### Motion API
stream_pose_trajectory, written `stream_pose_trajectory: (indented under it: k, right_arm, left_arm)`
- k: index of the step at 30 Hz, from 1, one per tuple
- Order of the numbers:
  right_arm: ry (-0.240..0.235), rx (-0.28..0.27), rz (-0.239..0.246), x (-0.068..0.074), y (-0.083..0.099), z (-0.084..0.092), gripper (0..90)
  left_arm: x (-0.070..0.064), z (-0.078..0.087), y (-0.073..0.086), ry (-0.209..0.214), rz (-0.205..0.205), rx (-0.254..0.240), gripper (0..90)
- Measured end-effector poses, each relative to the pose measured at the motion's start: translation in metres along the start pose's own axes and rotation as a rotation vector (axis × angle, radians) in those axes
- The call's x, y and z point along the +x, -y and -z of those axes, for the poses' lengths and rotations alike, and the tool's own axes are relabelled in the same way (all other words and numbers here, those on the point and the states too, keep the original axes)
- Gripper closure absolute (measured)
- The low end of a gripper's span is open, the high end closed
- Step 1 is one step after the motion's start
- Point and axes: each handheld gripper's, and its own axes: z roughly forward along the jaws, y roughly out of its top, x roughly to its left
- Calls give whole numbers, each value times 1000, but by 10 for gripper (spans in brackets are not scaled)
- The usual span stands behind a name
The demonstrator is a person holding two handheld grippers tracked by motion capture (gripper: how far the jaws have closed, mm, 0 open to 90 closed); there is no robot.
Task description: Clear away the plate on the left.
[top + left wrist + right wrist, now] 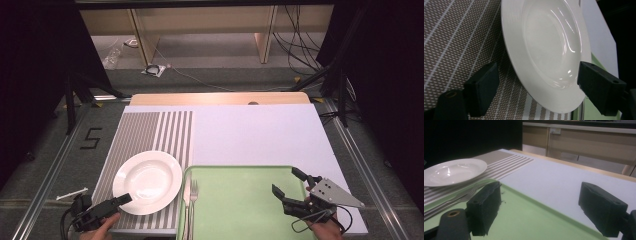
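— Right, any writing or labels you can read from there?

— Only one mark: a black figure that reads like a "5" (pixel 90 138) on the grey floor left of the table (pixel 260 130). I see no brand on the plate, the tray or the grippers.

— Where do my grippers stand?

— My left gripper (pixel 120 200) sits at the near left corner, fingers (pixel 482 87) wide apart, straddling the near rim of the white plate (pixel 147 181). In the left gripper view one finger is over the striped placemat (pixel 150 130) and the other by the plate's far rim; whether either touches the plate I cannot tell. My right gripper (pixel 289 181) hovers over the right end of the green tray (pixel 235 200), fingers wide and holding nothing.

— And the rest?

— The plate lies on the placemat, just left of the tray. A fork (pixel 193 192) lies along the tray's left edge, with another piece of cutlery beside it that I cannot make out. A white sheet (pixel 260 135) covers the table beyond the tray. On the floor left of the table lies a small white stick-like thing (pixel 71 194); cables (pixel 295 30) trail at the back.
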Motion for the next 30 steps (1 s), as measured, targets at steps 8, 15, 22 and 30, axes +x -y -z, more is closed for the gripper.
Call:
stream_pose_trajectory:
  k: [8, 15, 22, 30]
  right_arm:
    - [-1, 3, 0, 0, 0, -1, 189]
    - [-2, 4, 0, 1, 0, -1, 190]
    - [-2, 4, 2, 1, 0, -1, 190]
    - [-5, 2, 4, 1, 0, -1, 192]
  left_arm:
    - [2, -7, 9, 71, 106, 11, 198]
    - [-2, -12, 19, 83, 135, -4, 220]
    - [-3, -17, 26, 114, 184, -16, 259]
    - [0, -22, 30, 146, 251, -25, 323]
